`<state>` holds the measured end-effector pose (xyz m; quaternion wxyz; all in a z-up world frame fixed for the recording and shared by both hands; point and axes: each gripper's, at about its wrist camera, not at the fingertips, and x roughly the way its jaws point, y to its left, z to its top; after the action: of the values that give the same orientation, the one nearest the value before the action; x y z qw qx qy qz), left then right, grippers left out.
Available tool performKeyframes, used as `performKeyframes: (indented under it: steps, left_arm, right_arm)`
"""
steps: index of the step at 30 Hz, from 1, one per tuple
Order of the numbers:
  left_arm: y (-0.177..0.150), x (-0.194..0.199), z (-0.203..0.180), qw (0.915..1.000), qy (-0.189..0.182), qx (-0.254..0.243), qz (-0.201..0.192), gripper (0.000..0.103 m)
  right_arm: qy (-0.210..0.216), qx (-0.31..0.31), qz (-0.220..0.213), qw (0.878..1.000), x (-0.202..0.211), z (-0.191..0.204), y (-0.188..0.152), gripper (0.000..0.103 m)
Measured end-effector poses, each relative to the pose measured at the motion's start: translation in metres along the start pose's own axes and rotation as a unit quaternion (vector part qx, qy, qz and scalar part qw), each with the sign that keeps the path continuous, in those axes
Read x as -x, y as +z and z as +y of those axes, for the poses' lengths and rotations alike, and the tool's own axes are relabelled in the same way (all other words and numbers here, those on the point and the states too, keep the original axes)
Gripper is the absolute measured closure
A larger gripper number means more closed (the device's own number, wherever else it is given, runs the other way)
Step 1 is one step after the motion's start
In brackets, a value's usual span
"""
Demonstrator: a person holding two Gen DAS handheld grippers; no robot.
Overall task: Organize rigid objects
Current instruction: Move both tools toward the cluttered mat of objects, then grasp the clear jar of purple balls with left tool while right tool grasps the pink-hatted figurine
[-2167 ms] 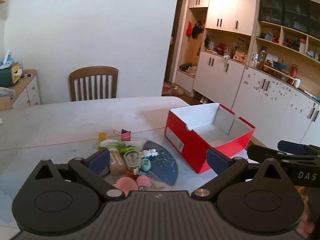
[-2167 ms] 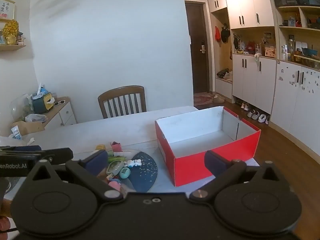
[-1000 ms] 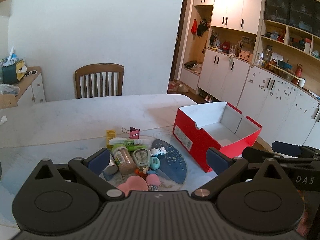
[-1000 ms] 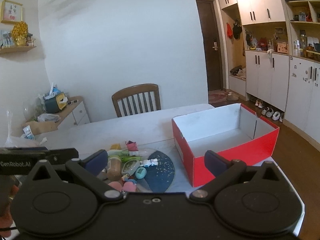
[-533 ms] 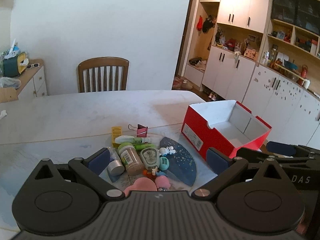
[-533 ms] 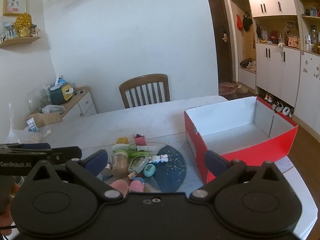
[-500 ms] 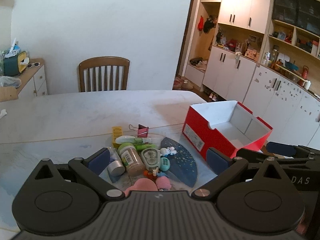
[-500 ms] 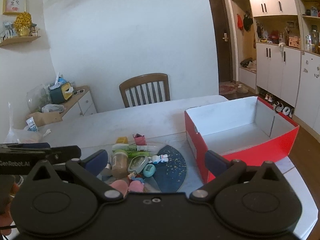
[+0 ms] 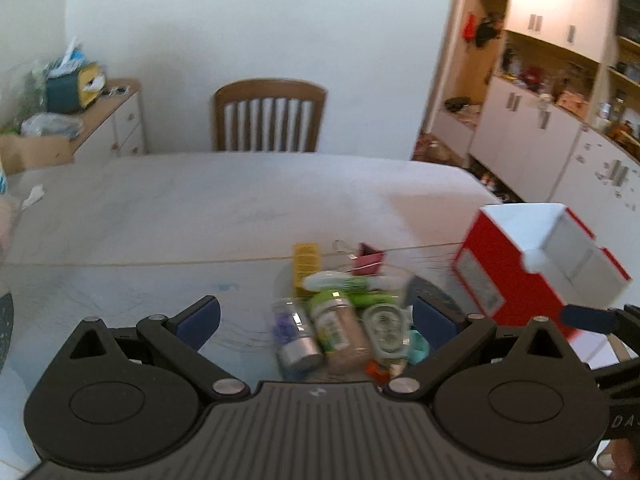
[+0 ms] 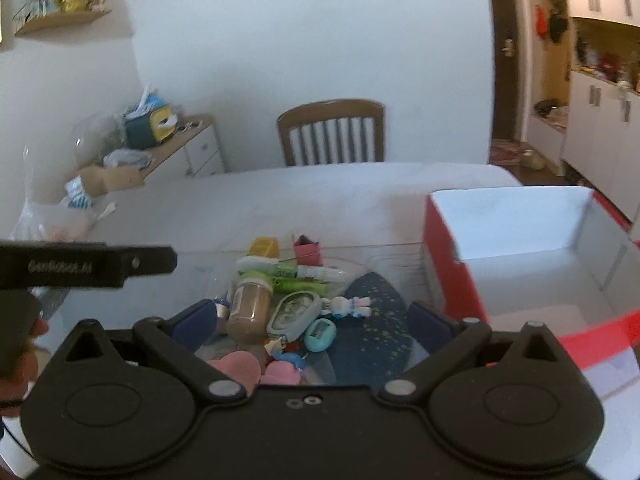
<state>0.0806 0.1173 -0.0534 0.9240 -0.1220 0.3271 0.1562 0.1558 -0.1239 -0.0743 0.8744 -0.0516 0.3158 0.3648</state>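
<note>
A pile of small items lies on the white table (image 9: pixel 240 208): a brown jar with green lid (image 9: pixel 340 332) (image 10: pixel 250 306), a silver-capped bottle (image 9: pixel 296 338), a clear oval case (image 9: pixel 386 330) (image 10: pixel 294 314), a white-green tube (image 10: pixel 280 268), a yellow block (image 9: pixel 306 264), a pink binder clip (image 10: pixel 306 252), a teal gadget (image 10: pixel 319 334) and a small white figure (image 10: pixel 350 306). An empty red box (image 10: pixel 520 264) (image 9: pixel 532 264) stands to the right. My left gripper (image 9: pixel 316 316) is open just above the pile. My right gripper (image 10: pixel 312 318) is open over it too.
A wooden chair (image 9: pixel 270 118) stands at the table's far side. A dark blue mat (image 10: pixel 372 332) lies under the pile. A low cabinet with clutter (image 10: pixel 160 148) is at the left wall, white cupboards (image 9: pixel 560 140) at the right. A hand (image 10: pixel 20 340) holds the left gripper.
Both grippers have come forward and swung left toward the pile, which now sits larger and between the fingers. The red box has slid to the right of both views. Both stay open.
</note>
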Motion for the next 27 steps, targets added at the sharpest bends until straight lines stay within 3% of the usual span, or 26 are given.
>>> performKeyframes:
  steps: [8,11,20,23,27]
  left_arm:
    - [-0.006,-0.042,0.025,0.9981,0.044,0.027,0.034,0.0]
    - [-0.013,-0.056,0.028,0.9969,0.056,0.026,0.049,0.0]
    - [-0.029,-0.091,0.039,0.991,0.037,0.071,0.107,0.001]
    - [-0.028,-0.099,0.046,0.9868,0.024,0.098,0.127,0.01]
    - [-0.027,-0.107,0.047,0.9847,0.025,0.107,0.135,0.011]
  right_arm:
    - [0.033,0.032,0.05,0.998,-0.039,0.003,-0.007,0.008]
    - [0.028,0.053,0.066,0.996,-0.048,0.007,-0.015,0.012]
    - [0.042,0.031,0.117,0.992,-0.073,0.005,-0.03,0.032]
    - [0.052,0.016,0.125,0.991,-0.077,0.002,-0.032,0.032]
    - [0.063,0.011,0.133,0.989,-0.079,0.002,-0.032,0.036]
